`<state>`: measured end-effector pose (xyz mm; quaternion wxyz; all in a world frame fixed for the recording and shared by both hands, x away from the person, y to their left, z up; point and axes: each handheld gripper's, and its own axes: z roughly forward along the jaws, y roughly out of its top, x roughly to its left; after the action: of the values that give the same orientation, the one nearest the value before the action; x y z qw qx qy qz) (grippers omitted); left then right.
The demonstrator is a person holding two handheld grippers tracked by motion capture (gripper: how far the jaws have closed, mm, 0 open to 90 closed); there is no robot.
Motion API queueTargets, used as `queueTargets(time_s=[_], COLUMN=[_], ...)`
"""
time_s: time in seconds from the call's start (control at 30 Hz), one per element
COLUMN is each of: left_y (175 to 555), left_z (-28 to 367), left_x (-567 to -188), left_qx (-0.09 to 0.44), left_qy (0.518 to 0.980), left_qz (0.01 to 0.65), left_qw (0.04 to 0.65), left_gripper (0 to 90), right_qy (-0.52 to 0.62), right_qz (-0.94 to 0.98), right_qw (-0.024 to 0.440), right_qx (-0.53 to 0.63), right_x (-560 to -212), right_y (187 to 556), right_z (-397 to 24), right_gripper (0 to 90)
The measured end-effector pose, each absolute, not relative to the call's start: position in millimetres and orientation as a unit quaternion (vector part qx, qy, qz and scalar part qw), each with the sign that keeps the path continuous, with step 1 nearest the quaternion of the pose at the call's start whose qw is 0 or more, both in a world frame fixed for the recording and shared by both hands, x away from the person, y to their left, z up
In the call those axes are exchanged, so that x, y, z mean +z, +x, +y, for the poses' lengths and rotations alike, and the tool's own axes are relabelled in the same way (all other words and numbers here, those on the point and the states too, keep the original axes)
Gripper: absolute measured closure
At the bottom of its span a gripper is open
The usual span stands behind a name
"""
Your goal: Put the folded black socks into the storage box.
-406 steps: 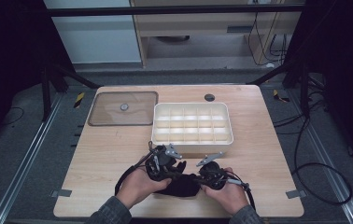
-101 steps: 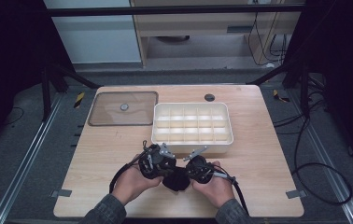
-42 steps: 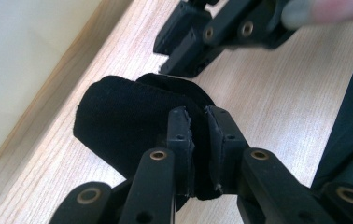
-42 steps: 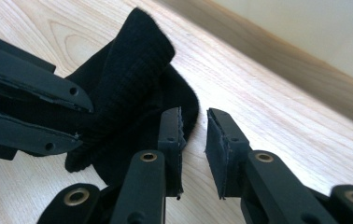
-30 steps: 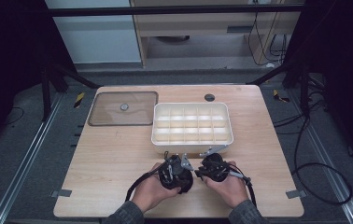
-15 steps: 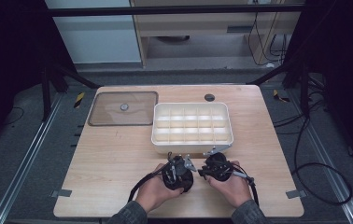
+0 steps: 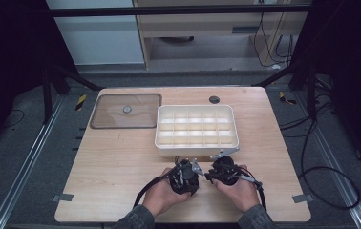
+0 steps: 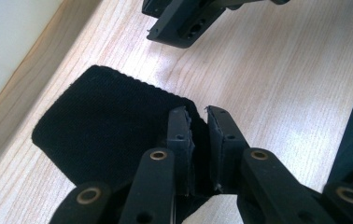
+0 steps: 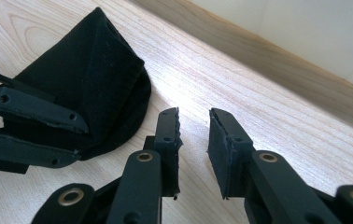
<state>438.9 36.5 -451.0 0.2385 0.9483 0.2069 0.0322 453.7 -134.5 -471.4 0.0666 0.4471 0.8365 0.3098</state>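
A black cloth (image 8: 104, 121) lies folded on the wooden table, close to the near wall of the white tray. My left gripper (image 8: 197, 112) is shut on its edge, with a fold of fabric pinched between the pads. In the right gripper view the cloth (image 9: 95, 79) sits to the left, and the left gripper's jaws clamp it there. My right gripper (image 9: 194, 114) stands open just beside the cloth, over bare wood, with nothing between its fingers. In the high view the left gripper (image 7: 184, 177) and right gripper (image 7: 221, 172) are side by side near the table's front edge.
A white compartment tray (image 7: 196, 143) stands just beyond the grippers. Its tinted clear lid (image 7: 126, 110) lies flat at the back left. A small dark round disc (image 7: 214, 99) sits near the far edge. Bare wood stretches to the left and right.
Since the oldest frames both hands have shifted right and the cloth has gone from a spread shape to a small fold under them. Over the last second nothing visibly moved.
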Motion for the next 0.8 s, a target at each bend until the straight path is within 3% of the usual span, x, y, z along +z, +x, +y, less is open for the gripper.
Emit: queueTargets(time_s=[0.43,0.67,0.8], left_y=[438,437,435], left_z=[38,40,40], left_x=[-451,-447,-443], left_qx=[0.038,0.011,0.023], left_qy=[0.947,0.942,0.942], left_qz=[0.212,0.217,0.22], left_qw=[0.239,0.256,0.251], left_gripper=[77.5,67.4,65.1], right_qy=[0.449,0.451,0.452], right_qz=[0.835,0.833,0.833], right_qw=[0.069,0.073,0.074], right_qx=[0.311,0.313,0.312], right_x=[-471,-468,-468], right_y=[454,455,455], right_z=[-136,-136,-137], right_gripper=[69.4,66.3,65.6])
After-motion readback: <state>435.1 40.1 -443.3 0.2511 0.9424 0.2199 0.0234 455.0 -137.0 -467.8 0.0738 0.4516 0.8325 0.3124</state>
